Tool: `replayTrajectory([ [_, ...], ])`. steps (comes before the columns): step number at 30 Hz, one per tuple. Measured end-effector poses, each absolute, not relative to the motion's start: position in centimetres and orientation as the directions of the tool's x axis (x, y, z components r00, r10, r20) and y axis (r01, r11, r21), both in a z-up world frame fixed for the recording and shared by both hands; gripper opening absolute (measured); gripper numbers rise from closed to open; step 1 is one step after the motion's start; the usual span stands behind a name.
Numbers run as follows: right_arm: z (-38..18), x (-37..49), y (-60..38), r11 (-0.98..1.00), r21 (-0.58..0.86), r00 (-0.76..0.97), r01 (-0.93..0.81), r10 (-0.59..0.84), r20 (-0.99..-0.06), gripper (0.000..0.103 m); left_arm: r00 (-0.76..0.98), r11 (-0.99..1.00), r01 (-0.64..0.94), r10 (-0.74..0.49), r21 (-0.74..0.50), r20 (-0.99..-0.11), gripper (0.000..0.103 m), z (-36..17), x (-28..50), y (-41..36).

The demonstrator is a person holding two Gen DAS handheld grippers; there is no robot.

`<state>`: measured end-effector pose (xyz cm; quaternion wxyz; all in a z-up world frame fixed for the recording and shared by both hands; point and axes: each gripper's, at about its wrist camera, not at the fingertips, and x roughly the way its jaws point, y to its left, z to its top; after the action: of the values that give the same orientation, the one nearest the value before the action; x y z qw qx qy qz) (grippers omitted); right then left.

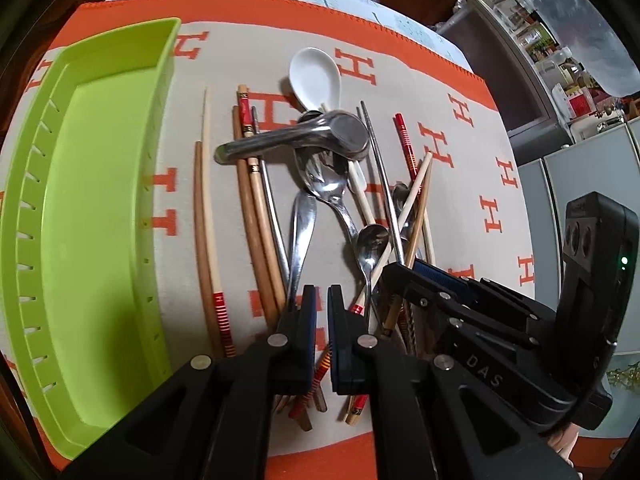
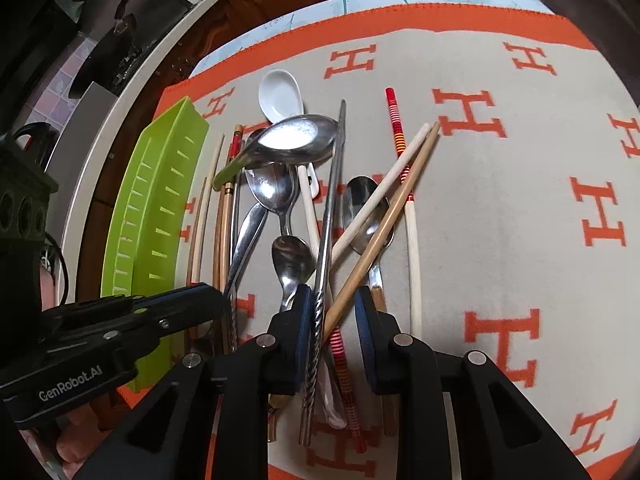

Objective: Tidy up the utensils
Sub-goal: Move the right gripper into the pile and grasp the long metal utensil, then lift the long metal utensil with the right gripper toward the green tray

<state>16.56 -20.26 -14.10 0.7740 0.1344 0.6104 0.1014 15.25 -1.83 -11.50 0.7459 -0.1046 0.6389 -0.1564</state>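
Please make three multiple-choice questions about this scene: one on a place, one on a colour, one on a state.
1. Where does the green tray lie? A on top of the utensils; B beside the utensils; C inside a drawer.
2. What colour is the ceramic spoon? A white; B blue; C black.
3. The tray is: A full; B empty; C overturned.
Answers: B, it lies next to the pile on the cloth; A, its bowl is white; B, its floor is bare.

An orange-bordered cloth point(image 1: 460, 184) carries a green tray point(image 1: 100, 200) beside piled utensils point(image 1: 320, 200).
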Motion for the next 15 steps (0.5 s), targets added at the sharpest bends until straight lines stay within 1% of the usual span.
replayTrajectory([
  [2,-14.2,16.9,-19.9,0.951,0.310,0.230,-0.008,0.303,-0.925,0.022,0.133,0.929,0.095,-0.368,-0.358,-0.920,0.002,-11.5,15.3,-1.6],
  [3,-14.2,16.9,-19.7,0.954,0.299,0.230,-0.015,0.295,-0.927,0.018,0.131,0.929,0.093,-0.368,-0.358,-0.920,0.002,-11.4,15.3,-1.4],
  [4,-14.2,16.9,-19.5,0.956,0.293,0.230,-0.017,0.289,-0.929,0.017,0.132,0.929,0.092,-0.368,-0.358,-0.920,0.002,-11.4,15.3,-1.4],
  [6,-14.3,16.9,-19.6,0.949,0.316,0.235,-0.011,0.309,-0.921,0.009,0.138,0.930,0.088,-0.366,-0.357,-0.920,0.002,-11.3,15.1,-1.2],
  [7,-14.4,16.9,-19.9,0.937,0.349,0.235,0.001,0.339,-0.911,0.007,0.140,0.930,0.087,-0.366,-0.357,-0.920,0.002,-11.2,15.1,-1.0],
  [15,-14.2,15.3,-23.0,0.861,0.498,0.280,0.105,0.455,-0.846,0.006,0.146,0.928,0.114,-0.369,-0.355,-0.918,0.002,-10.7,14.3,-1.3],
])
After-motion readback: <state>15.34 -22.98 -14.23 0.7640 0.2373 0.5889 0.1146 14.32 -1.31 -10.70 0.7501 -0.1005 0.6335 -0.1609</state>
